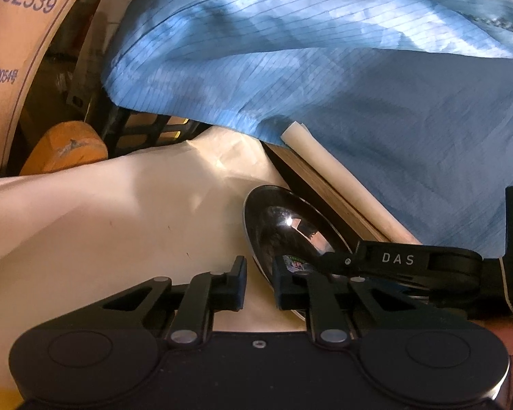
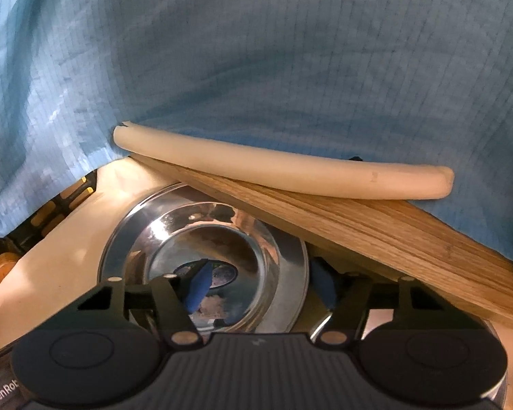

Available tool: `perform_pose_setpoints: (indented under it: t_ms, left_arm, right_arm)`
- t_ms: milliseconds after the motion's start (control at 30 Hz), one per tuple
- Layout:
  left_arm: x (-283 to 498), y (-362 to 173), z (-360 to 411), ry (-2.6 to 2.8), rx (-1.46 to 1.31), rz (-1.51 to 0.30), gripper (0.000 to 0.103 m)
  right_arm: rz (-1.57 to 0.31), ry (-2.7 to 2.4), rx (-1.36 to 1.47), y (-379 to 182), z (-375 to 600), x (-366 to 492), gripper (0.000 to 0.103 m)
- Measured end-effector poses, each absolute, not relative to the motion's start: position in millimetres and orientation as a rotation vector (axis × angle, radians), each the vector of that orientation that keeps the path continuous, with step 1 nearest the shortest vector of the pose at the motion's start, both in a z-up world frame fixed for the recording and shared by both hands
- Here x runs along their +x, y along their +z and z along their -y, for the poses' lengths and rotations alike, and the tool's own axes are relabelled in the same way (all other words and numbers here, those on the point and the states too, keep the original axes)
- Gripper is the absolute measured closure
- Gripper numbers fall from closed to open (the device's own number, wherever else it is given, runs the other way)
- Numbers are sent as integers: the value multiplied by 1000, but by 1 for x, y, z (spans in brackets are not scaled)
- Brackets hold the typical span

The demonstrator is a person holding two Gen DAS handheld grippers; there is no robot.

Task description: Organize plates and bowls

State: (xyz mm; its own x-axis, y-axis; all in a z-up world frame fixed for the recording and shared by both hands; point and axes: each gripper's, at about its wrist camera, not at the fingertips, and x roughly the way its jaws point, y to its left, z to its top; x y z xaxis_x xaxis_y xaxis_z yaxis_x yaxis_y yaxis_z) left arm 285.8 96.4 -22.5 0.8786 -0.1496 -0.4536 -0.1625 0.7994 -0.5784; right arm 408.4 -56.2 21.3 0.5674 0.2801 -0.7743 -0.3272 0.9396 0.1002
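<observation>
The shiny round steel bowl (image 2: 205, 249) sits on the pale cream cloth (image 1: 95, 212), tucked against the wooden board edge (image 2: 376, 235). The left gripper (image 1: 259, 282) stands narrow, nearly closed, its right finger overlapping the bowl's rim; contact cannot be confirmed. The right gripper (image 2: 260, 288) straddles the rim, half open, one blue pad (image 2: 198, 287) inside the bowl. Blue gridded fabric (image 2: 256, 61) hangs overhead.

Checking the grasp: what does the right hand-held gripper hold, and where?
Nothing gripped yet: the right hand-held gripper straddles the steel bowl's rim, pads not pressing.
</observation>
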Motion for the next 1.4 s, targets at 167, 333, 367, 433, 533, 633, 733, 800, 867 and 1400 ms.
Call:
perform_pose_setpoints:
  t_ms: [167, 333, 367, 433, 533, 633, 733, 800, 867, 1400]
  left_arm:
    - [283, -21, -98, 28, -651, -504, 88]
    - [281, -19, -99, 55, -647, -497, 88]
    - [281, -19, -99, 55, -641, -496, 88]
    - [282, -18, -97, 55, -631, -497, 88]
    - [282, -18, -97, 55, -632, -499, 87]
    - [281, -17, -97, 52, -627, -500, 87]
    - [282, -17, -97, 49, -624, -502, 87]
    - [283, -18, -97, 44, -619, -506, 87]
    - [284, -18, -96, 41, -609, -514, 89]
    - [265, -13, -99, 94, -610, -474, 90]
  right_arm:
    - [-912, 374, -32, 24, 62, 406, 41]
    - [-926, 396, -29, 27, 65, 403, 44]
    - [-927, 395, -31, 28, 65, 404, 46]
    - [-927, 392, -29, 26, 65, 407, 47]
    - [-926, 376, -40, 25, 64, 410, 47]
    - [-925, 356, -74, 23, 58, 411, 47]
    - [-930, 349, -84, 22, 54, 413, 50]
    - [-932, 349, -84, 22, 54, 413, 59]
    - [-932, 349, -90, 23, 54, 412, 68]
    - [-921, 409, -24, 33, 70, 382, 81]
